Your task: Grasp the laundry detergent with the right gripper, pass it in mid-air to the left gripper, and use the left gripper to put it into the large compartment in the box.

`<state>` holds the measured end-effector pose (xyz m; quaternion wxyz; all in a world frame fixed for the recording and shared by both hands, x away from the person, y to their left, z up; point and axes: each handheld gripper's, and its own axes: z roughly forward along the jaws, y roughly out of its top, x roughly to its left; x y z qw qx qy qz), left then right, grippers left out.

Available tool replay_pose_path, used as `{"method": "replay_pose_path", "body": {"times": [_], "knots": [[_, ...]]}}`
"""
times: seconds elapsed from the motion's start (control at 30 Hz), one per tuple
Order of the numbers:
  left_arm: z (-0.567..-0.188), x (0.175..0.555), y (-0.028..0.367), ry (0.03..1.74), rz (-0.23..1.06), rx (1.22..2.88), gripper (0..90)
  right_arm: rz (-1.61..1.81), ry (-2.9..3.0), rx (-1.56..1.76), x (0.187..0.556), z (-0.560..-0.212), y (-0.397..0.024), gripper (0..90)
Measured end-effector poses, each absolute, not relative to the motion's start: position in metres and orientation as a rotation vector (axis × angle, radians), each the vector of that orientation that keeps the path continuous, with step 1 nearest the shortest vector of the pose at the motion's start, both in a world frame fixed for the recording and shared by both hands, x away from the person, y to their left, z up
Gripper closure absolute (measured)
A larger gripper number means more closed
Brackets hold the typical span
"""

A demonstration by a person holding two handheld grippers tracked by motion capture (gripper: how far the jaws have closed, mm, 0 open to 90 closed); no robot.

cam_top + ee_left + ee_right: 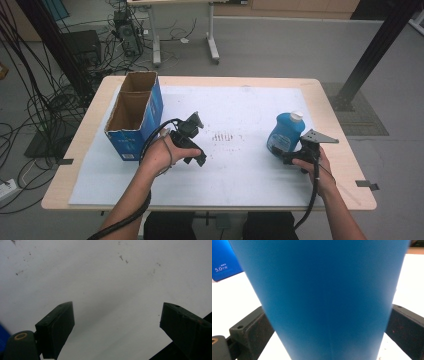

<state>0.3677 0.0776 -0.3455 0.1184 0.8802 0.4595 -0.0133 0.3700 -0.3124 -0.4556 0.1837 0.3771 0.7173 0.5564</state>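
High view: right gripper clamped on a blue bottle, left gripper idle.

Right gripper view shows the bottle's blue body wedged between both jaws, which press its sides, so the grasp appears made; the bottle stands just ahead of the right hand, white cap up, on the white sheet. The left gripper's jaws stand spread apart over bare sheet, holding nothing. An open cardboard box sits beyond and outboard of the left gripper. The likely next move, a lift and carry across toward that box, calls for a firm squeeze and an upright bottle.
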Motion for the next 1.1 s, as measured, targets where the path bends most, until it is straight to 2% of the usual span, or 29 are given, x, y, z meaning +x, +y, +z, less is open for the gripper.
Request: {"method": "replay_pose_path", "body": {"times": [0.4,1.0,1.1], "knots": [[-0.3467,0.3671,0.0790,1.350,-0.042,2.572,12.7,1.601,1.984,1.045,0.3714,-0.4504,-0.3116,5.0],[-0.3450,0.3663,0.0805,1.348,-0.040,2.572,12.8,1.614,1.947,1.022,0.3710,-0.4473,-0.3108,20.1],[-0.3453,0.3661,0.0800,1.350,-0.040,2.571,12.9,1.613,1.944,1.015,0.3707,-0.4466,-0.3112,25.3]]}}
